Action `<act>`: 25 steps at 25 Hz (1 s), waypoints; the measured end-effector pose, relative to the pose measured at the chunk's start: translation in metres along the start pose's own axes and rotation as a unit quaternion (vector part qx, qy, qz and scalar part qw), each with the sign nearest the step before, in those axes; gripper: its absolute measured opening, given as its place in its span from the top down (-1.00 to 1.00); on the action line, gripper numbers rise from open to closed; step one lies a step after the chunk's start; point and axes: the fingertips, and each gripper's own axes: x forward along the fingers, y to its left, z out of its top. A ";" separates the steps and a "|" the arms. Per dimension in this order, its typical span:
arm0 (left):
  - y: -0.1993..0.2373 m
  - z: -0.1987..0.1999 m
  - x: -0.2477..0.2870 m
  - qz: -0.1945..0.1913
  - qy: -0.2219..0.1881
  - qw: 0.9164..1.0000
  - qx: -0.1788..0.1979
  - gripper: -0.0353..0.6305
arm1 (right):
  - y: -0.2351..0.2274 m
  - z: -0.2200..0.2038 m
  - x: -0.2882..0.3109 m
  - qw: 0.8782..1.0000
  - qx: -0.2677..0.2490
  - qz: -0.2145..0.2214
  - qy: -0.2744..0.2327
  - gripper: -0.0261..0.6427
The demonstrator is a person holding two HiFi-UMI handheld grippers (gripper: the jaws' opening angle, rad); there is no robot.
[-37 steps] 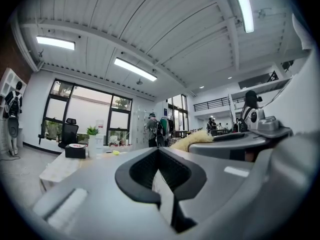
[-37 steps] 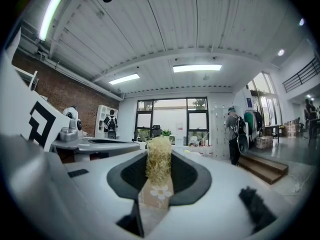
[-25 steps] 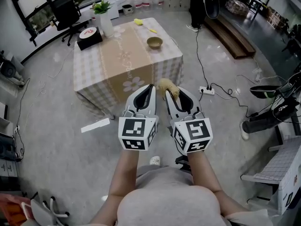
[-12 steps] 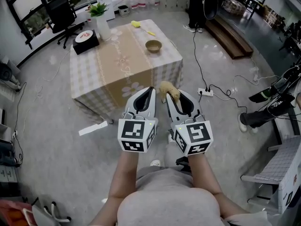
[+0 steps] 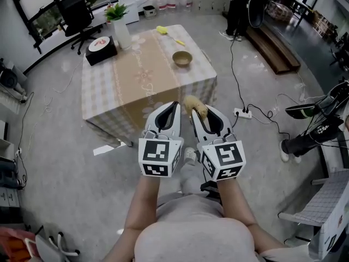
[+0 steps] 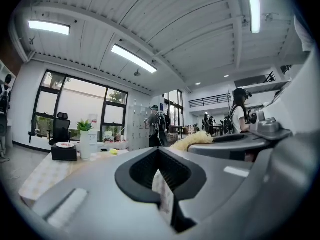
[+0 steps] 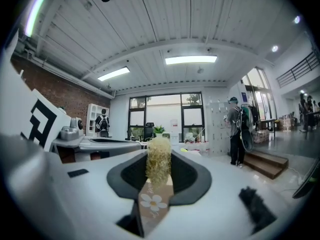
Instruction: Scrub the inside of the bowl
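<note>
A tan bowl (image 5: 182, 58) stands on the far right part of a table with a checked cloth (image 5: 103, 94), well ahead of both grippers. My left gripper (image 5: 173, 105) is shut with nothing in it, level with the table's near edge in the head view. Beside it my right gripper (image 5: 195, 110) is shut on a straw-coloured scrubber (image 5: 193, 103). The scrubber (image 7: 159, 160) stands up between the jaws in the right gripper view, and the scrubber (image 6: 193, 140) also shows at the right in the left gripper view.
On the table are a yellow item (image 5: 162, 30), a plant in a white vase (image 5: 121, 25) and a black box with a plate (image 5: 101, 46). A power strip with cables (image 5: 243, 112) lies on the floor right of the table. A white slat (image 5: 107, 148) lies at its near corner.
The table and bowl have drawn a little nearer and lower in the head view. Both grippers stay side by side, shut as before, the scrubber still in the right one.
</note>
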 end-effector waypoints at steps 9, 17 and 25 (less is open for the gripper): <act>0.030 -0.001 0.063 0.009 -0.004 1.000 -0.004 0.88 | -0.044 -0.009 0.057 1.000 0.009 0.010 0.007 0.62; 0.054 -0.011 0.134 -0.005 0.009 0.998 -0.055 0.89 | -0.088 -0.012 0.119 1.000 0.010 0.020 0.018 0.63; 0.082 -0.035 0.203 0.001 0.047 0.998 -0.037 0.88 | -0.134 -0.022 0.181 0.999 0.014 0.033 0.033 0.63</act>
